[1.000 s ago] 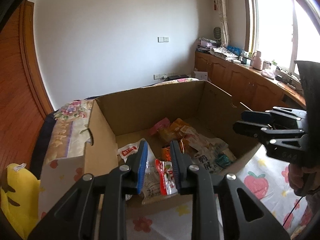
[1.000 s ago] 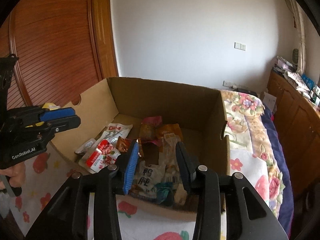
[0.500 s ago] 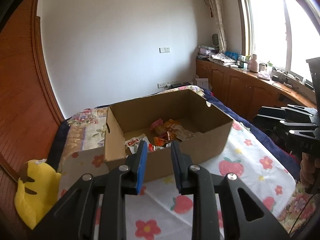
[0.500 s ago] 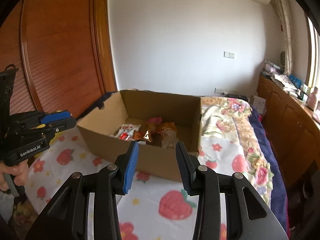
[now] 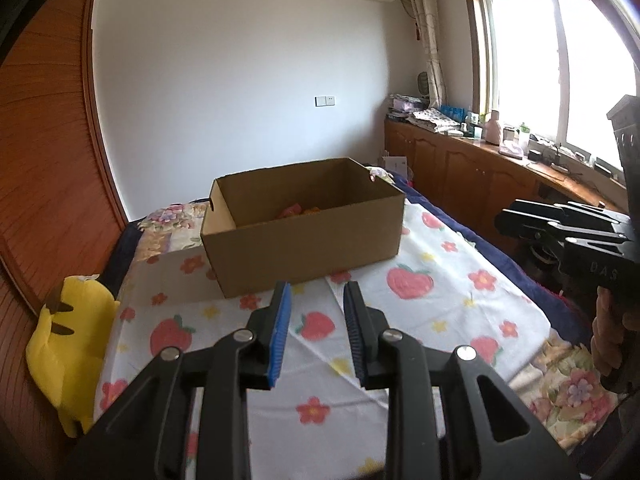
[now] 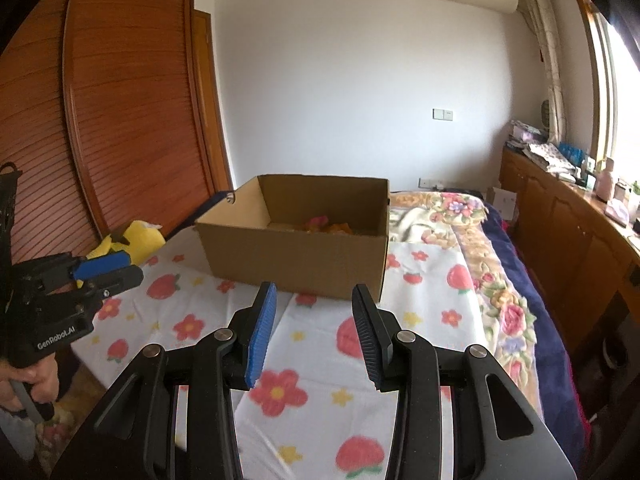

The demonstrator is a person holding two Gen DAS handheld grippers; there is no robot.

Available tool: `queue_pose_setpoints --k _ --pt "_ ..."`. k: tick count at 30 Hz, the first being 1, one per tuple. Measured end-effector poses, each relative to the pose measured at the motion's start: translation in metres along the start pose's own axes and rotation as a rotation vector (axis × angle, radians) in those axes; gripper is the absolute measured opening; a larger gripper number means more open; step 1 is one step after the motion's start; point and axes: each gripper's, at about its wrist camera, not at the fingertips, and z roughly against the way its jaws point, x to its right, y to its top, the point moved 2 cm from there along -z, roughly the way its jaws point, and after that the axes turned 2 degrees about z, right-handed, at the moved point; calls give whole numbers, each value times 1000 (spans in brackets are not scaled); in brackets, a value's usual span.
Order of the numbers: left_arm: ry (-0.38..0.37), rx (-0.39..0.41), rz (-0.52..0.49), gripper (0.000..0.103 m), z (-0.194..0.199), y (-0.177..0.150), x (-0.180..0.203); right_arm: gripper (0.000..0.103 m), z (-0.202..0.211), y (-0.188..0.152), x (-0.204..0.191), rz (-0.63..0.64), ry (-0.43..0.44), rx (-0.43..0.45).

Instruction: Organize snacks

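Left view: left tool [image 5: 316,334] now well back from the box [image 5: 304,232] on the bed [image 5: 460,300]; jaws apart, just been opening, nothing between.
Right view: right tool [image 6: 314,334] likewise pulled back, apart, empty; snacks [image 6: 320,223] lie inside box.
Meaning: sorting looks finished.

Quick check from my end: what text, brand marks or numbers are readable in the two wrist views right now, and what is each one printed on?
"GenRobot.AI": white lettering on the black body of the left gripper, seen in the right wrist view.
"DAS": faint raised letters on the black body of the right gripper, seen in the left wrist view; possibly only part of a longer mark.
Snack packets in the cardboard box: only tops show, no print readable.
Items on the window counter: too small to read.
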Motion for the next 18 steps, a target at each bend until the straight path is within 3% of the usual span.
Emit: queue_pose_setpoints --k 5,10,16,18 --pt "24 21 19 40 22 -17 7 45 20 -20 -9 -14 -10 11" --pt "90 35 47 48 33 -32 6 59 35 -38 -18 -15 -48 27" --pt "118 29 68 57 39 -46 4 74 44 -58 -24 -33 -69 33" --pt "142 38 65 68 41 -49 5 79 47 -62 -25 -38 -71 37"
